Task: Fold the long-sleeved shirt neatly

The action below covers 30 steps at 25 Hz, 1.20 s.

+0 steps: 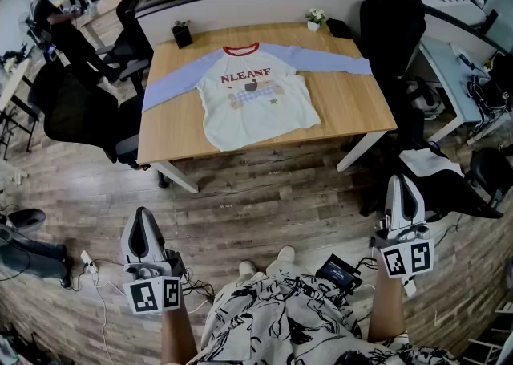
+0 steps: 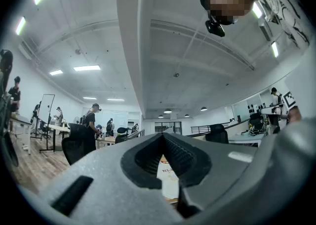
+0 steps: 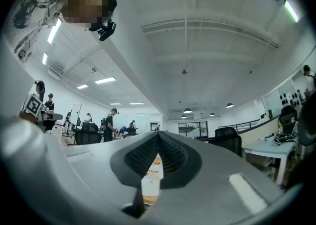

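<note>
A long-sleeved shirt [image 1: 252, 91] lies flat on the wooden table [image 1: 353, 107], white body with red print, pale blue sleeves spread left and right, red collar toward the far edge. My left gripper [image 1: 143, 231] hangs over the floor well short of the table, at the lower left, jaws shut and empty. At the lower right my right gripper [image 1: 401, 195] is also shut with nothing held. A strip of the shirt [image 2: 168, 177] shows through the closed jaws in the left gripper view, and the shirt [image 3: 153, 169] shows likewise in the right gripper view.
A small black holder [image 1: 182, 35], a white flower pot [image 1: 314, 20] and a dark object [image 1: 337, 28] stand along the table's far edge. Black office chairs [image 1: 76, 119] flank the table. Cables and a black device [image 1: 341, 273] lie on the wooden floor by my feet. People stand at desks far left.
</note>
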Tool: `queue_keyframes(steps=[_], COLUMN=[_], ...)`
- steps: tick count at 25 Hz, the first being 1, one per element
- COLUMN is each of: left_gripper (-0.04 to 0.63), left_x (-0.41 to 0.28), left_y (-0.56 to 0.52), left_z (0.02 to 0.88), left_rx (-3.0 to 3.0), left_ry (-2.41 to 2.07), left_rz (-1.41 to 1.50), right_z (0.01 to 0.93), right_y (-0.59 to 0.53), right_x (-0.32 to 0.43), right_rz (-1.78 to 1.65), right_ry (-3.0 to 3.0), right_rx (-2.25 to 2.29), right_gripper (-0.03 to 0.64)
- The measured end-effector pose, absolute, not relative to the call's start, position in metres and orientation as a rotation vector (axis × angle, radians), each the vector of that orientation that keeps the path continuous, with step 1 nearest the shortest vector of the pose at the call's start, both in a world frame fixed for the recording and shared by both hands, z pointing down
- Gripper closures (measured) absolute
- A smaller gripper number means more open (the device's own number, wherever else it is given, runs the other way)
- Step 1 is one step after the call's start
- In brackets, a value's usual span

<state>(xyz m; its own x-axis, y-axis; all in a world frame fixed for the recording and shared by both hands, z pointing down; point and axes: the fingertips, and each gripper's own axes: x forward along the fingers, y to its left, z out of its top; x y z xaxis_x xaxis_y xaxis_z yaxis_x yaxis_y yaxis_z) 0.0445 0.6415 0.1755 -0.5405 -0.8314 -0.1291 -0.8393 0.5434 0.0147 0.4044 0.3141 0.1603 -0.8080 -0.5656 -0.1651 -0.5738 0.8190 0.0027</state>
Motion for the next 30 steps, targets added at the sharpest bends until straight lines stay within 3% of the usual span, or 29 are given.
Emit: queue_keyframes(steps=[20,21,23,28,30], left_gripper=[0.589,0.571,0.471,0.378,0.301], left_x=[0.045,0.045,0.044,0.044,0.043], left_y=[0.631,0.631,0.63,0.63,0.628], left_z=[0.183,0.182,0.182,0.18,0.182], left_rx=[-1.473,-1.469,-1.474,-1.466,-1.46], left_ry=[2.688,2.685,2.683,2.675,2.68], left_rz=[0.066,0.062,0.07,0.068,0.051], right_z=[0.163,0.164,0.166,0.167,0.167], right_y=[0.319,0.32,0.319,0.315,0.312], right_x=[0.39,0.389,0.387,0.384,0.383], right_rz=[0.062,0.057,0.046,0.005,-0.002], right_ry=[2.848,2.853,2.862,2.857,2.85], right_rx=[-0.826,-0.823,-0.82,-0.803,-0.8], right_gripper=[0.62,0.592,0.518,0.356,0.314])
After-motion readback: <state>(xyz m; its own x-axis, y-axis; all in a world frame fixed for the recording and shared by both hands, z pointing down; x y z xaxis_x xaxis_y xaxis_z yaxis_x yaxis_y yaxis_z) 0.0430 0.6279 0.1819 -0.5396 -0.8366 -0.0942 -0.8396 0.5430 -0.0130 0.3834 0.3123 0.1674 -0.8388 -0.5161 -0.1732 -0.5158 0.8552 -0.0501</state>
